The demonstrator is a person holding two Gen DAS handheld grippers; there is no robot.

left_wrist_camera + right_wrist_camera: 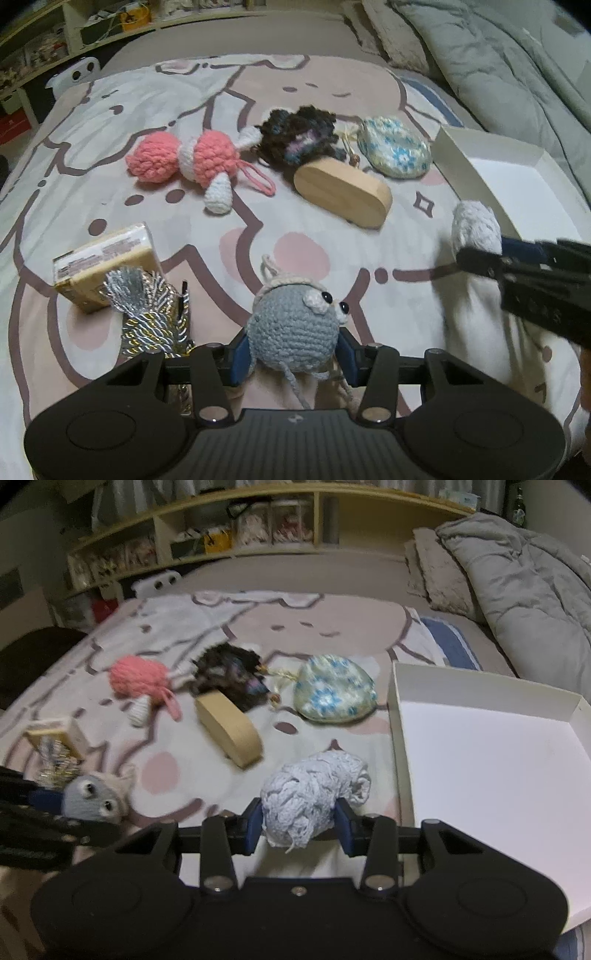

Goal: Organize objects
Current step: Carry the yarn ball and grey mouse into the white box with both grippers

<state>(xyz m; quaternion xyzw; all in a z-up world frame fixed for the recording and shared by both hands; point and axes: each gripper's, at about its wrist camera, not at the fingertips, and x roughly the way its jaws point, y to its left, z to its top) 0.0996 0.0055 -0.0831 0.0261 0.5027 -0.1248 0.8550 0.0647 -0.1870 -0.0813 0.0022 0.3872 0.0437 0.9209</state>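
My left gripper is shut on a grey crocheted mouse toy with black eyes, held just above the bed. It also shows at the left of the right wrist view. My right gripper is shut on a pale lilac knitted bundle, close to the left wall of an open white box. The bundle and the box show at the right of the left wrist view.
On the cartoon-print bedsheet lie a pink and white crocheted toy, a dark yarn piece, an oval wooden box, a blue-flowered pouch, a yellow packet and a silver tassel. A grey duvet lies at the right.
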